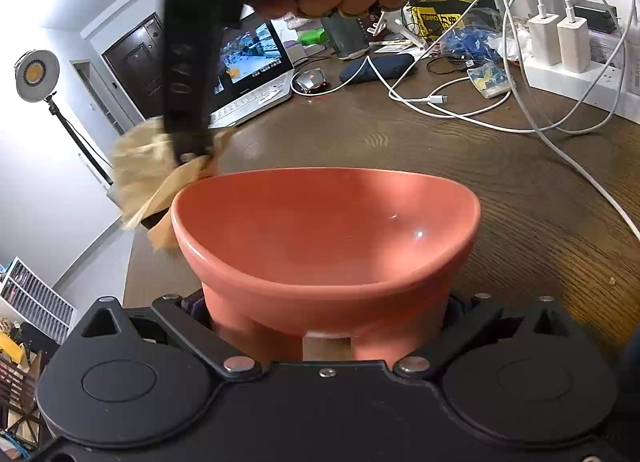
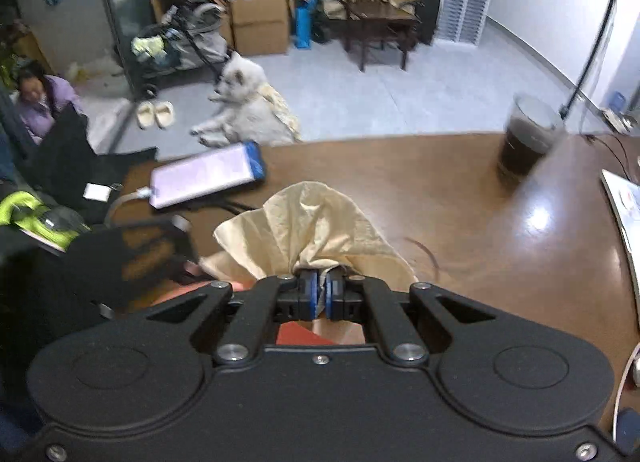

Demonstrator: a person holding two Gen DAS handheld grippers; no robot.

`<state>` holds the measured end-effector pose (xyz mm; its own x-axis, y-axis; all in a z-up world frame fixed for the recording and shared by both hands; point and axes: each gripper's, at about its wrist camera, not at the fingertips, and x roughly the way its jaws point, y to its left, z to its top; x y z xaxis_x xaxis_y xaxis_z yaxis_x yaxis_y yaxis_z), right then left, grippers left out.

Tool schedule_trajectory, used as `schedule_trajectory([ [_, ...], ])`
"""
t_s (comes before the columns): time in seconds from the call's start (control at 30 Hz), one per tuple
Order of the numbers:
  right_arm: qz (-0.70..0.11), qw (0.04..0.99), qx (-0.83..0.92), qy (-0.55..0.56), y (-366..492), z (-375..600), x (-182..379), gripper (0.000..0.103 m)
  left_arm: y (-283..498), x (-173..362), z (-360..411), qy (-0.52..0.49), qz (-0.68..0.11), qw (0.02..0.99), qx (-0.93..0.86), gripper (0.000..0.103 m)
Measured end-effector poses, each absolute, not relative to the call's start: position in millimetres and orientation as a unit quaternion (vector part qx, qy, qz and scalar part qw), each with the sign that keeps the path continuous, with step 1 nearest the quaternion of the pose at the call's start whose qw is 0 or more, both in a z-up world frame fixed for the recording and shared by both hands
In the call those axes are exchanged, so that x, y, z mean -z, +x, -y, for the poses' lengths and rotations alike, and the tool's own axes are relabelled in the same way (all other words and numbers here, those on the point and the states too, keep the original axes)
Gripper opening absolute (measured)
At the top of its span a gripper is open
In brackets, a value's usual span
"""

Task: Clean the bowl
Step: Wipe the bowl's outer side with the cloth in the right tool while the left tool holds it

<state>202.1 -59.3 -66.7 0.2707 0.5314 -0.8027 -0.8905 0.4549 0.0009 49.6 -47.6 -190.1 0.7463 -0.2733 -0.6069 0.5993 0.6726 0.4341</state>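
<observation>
Wipe step: left gripper (image 1: 326, 326) clamps bowl (image 1: 326, 229), right gripper (image 2: 319, 294) clenched on cloth (image 2: 312, 221) off the rim, next needs cloth inside

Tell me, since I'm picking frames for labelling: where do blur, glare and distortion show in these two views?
Left wrist view: the cloth is motion-smeared, the bowl sharp with small glints, and the table edge bends from fisheye. Right wrist view: the dark drink cup and the phone are softly blurred, and a bright glare patch sits on the tabletop.
</observation>
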Motion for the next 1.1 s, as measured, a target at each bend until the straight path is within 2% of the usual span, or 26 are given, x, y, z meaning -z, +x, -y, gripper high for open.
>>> schedule_trajectory([
  [0.47,-0.46,0.712,-0.433,-0.307,184.0,130.8,97.8,0.006,49.8,190.0,45.9,0.318,-0.256,0.879,0.248,0.099],
  [0.7,-0.491,0.656,-0.467,-0.332,147.9,143.7,104.4,0.006,49.9,189.8,45.7,0.318,-0.255,0.88,0.245,0.099],
  [1.1,-0.472,0.595,-0.556,-0.337,93.1,115.2,89.6,0.005,49.7,190.0,46.7,0.317,-0.26,0.882,0.232,0.099],
])
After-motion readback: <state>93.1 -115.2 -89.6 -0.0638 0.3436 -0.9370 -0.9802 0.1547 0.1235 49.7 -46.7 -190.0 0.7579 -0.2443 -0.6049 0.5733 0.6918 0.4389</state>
